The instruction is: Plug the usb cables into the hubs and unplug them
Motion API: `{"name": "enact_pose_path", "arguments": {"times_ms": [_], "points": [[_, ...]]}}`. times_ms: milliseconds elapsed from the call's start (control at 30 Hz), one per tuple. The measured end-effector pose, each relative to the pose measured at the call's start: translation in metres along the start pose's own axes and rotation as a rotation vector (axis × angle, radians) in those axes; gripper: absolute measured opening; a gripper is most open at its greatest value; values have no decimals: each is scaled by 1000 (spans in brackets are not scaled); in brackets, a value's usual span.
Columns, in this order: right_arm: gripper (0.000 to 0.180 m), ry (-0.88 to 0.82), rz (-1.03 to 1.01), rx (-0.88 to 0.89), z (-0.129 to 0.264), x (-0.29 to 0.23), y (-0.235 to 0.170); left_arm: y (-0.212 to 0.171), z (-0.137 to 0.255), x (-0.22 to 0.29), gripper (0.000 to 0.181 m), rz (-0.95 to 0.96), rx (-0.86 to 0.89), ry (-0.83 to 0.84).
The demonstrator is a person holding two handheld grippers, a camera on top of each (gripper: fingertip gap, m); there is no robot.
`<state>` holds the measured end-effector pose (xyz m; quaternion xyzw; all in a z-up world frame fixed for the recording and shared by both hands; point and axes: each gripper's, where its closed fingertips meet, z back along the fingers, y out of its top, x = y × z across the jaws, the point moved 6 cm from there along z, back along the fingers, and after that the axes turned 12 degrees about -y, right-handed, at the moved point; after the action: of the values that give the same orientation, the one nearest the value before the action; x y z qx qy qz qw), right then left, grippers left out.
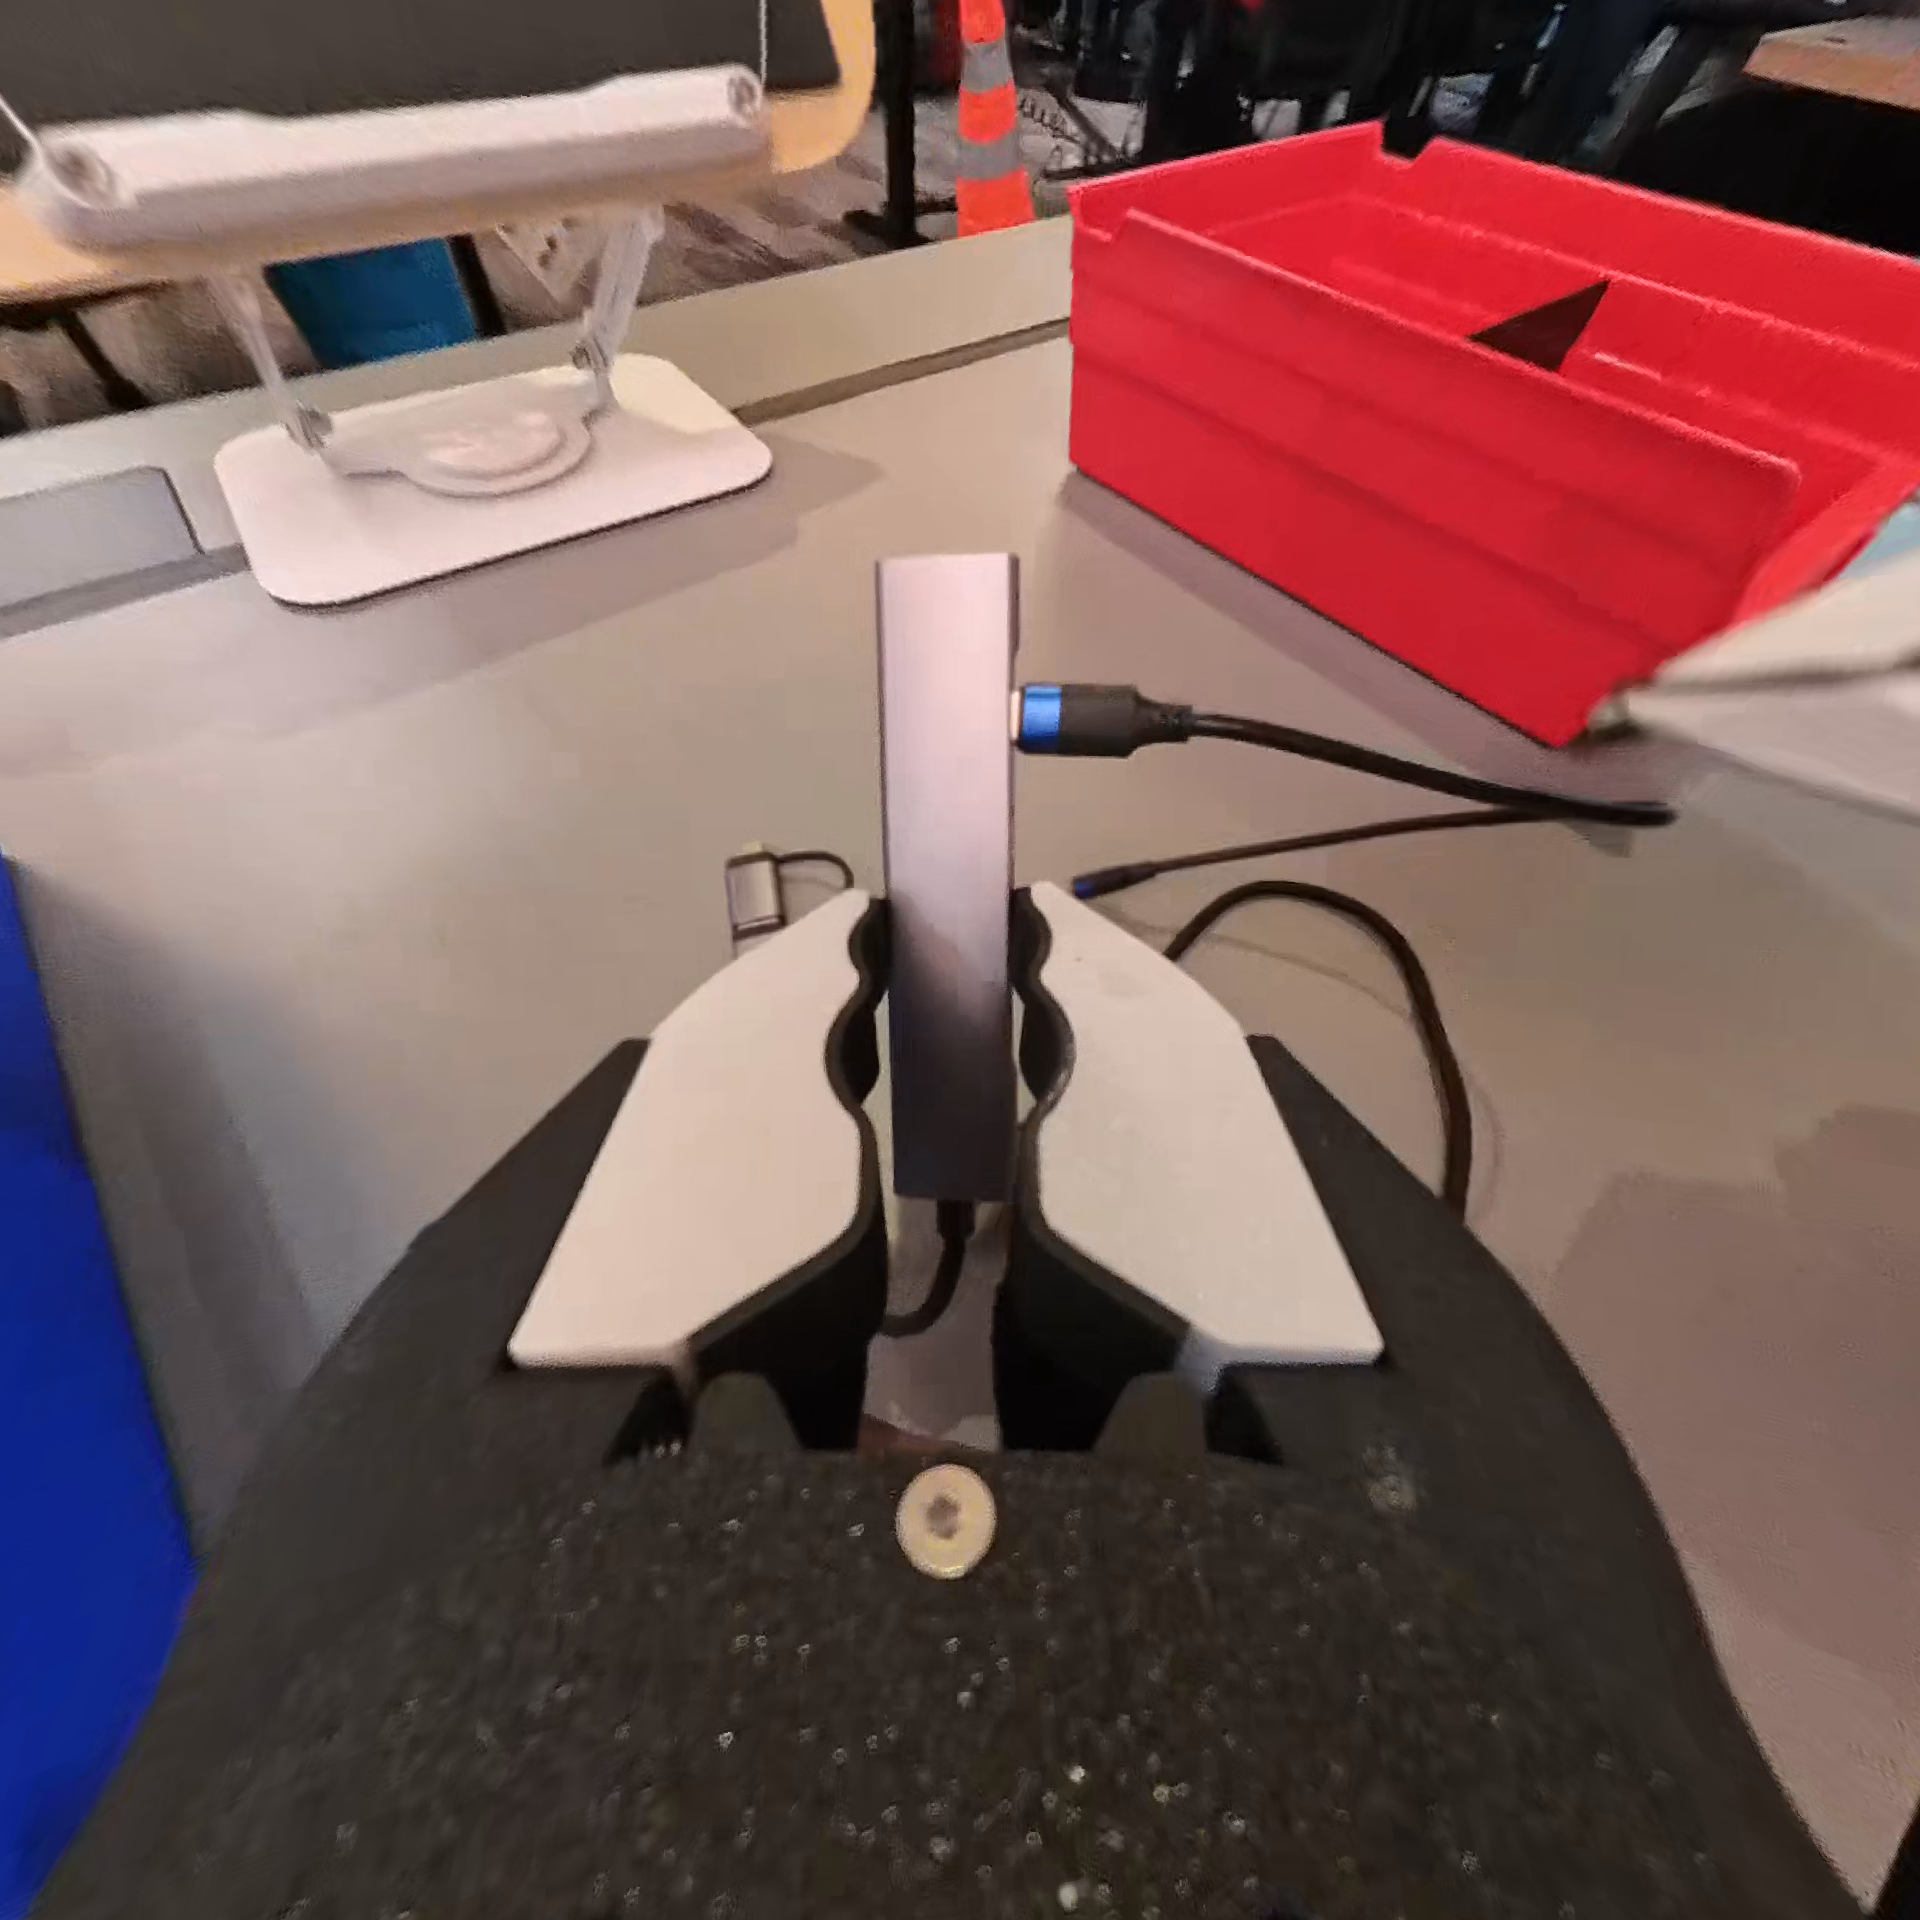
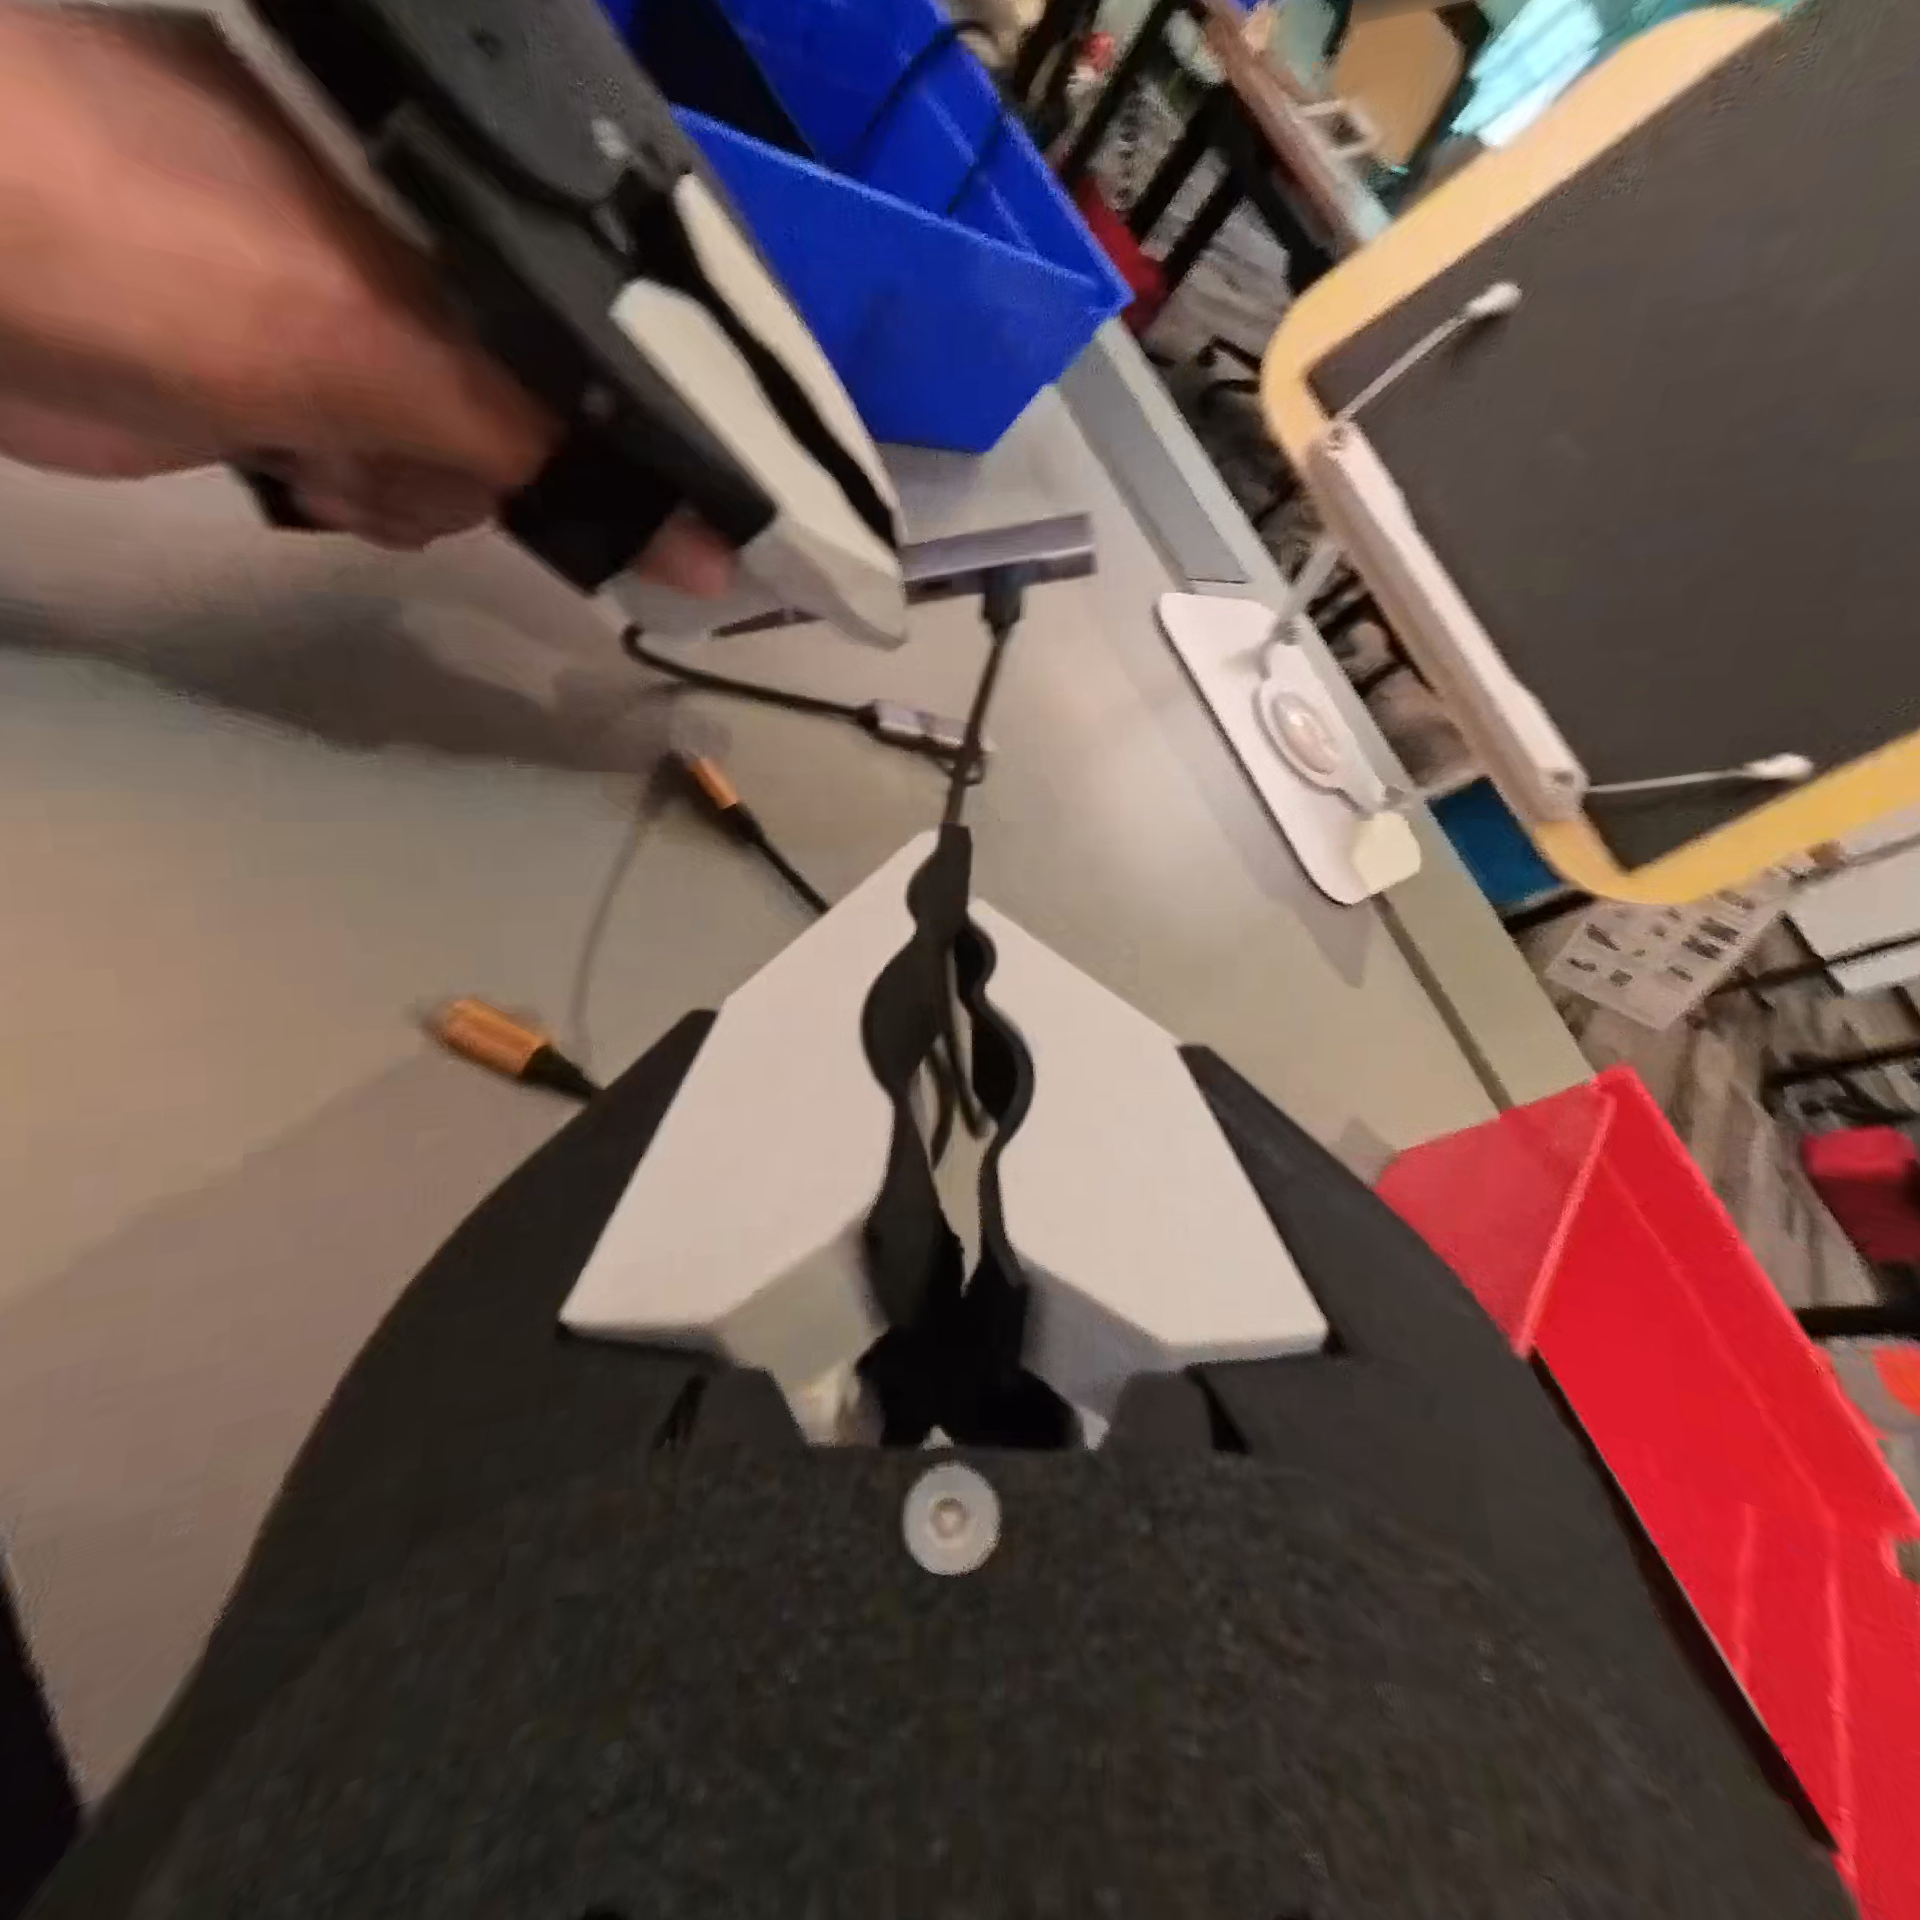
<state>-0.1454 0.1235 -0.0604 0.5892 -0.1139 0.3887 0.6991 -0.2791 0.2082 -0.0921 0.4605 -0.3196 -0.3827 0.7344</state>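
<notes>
On the far left of the left wrist view, a blue plastic bin (image 1: 62, 1299) at the edge; behind it, a white metal stand with a flat base (image 1: 488, 478) on the grey table top (image 1: 416, 790). In the middle, the left gripper (image 1: 948, 914), closed narrow on a slim grey aluminium USB hub (image 1: 945, 790), held lifted above the table and pointing away from the camera. In the right side of the hub, a black USB plug with a blue metal ring (image 1: 1081, 717), seated in a port. Further right, its thin black cable (image 1: 1382, 769) running off toward the red plastic bin (image 1: 1403, 457).

In the right wrist view, a bare hand (image 2: 208, 312) at upper left around the left gripper. Lower left, two orange-tipped plugs (image 2: 483, 1034) lying loose. In the centre, the right gripper (image 2: 951, 883), almost fully closed, pinching the black cable a little below the hub.
</notes>
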Motion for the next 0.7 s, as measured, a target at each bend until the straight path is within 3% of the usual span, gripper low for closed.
{"name": "enact_pose_path", "arguments": {"times_ms": [100, 200, 233, 333, 500, 700], "points": [[0, 156, 42, 35, 12, -18, -16, -5, 4, -11, 22, 68, 17, -58], [0, 180, -40, -47, 10, -26, -43, -10, 8, -15, 22, 86, 31, -67], [23, 209, -72, -79, 10, -29, -50, -9, 10, -17, 22, 82, 33, -63], [7, 201, -171, -34, 10, -28, -50, -6, 14, -19, 22, 83, 47, -52], [17, 205, -256, -7, 8, -21, -49, -8, 13, -18, 22, 85, 38, -51], [6, 207, -277, 17, 6, -22, -52, -8, 14, -18, 22, 94, 37, -57]]}}
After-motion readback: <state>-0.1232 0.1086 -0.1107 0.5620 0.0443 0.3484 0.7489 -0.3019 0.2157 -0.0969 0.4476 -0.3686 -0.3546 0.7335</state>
